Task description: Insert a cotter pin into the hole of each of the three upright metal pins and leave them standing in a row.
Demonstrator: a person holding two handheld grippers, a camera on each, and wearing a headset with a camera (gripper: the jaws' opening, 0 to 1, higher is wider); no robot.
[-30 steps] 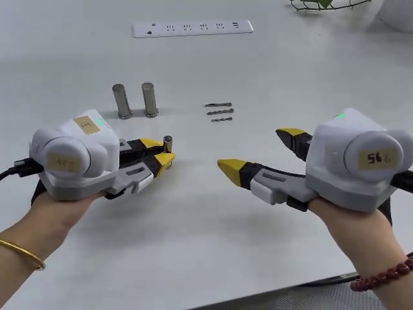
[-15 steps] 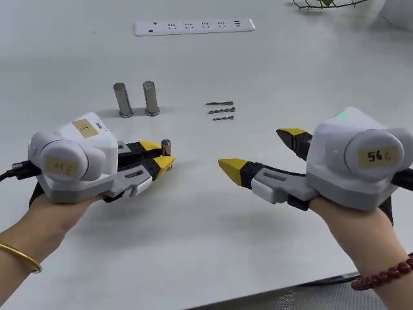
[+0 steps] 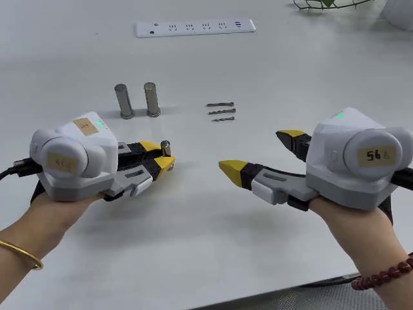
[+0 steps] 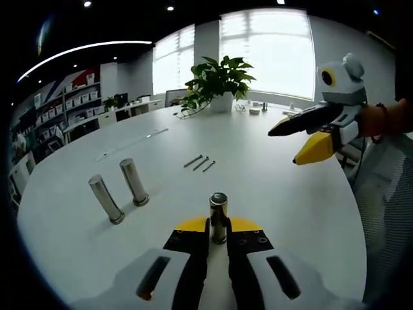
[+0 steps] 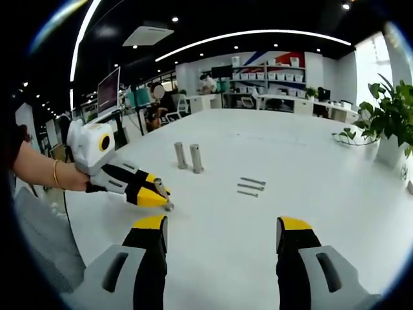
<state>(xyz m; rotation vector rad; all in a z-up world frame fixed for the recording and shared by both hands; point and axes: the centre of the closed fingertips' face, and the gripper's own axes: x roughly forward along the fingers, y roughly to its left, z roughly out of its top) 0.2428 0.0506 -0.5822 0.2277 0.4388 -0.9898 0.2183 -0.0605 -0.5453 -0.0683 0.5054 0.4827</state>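
Steel short round pin sits upright, pinched in the closed jaws of the left hand-held gripper low over the white surface, with two matching steel pins standing beyond it. The right hand-held gripper is spread wide, holding nothing. Three thin wire cotter pins lie flat and close together, so imo grabbing one could scatter the others, and a narrow pinch may let the held pin twist.

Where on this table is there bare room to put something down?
Bare tabletop lies right of the three cotter pins, and between the power strip and the two standing pins. It is crowded around the left gripper, shut on a third pin.
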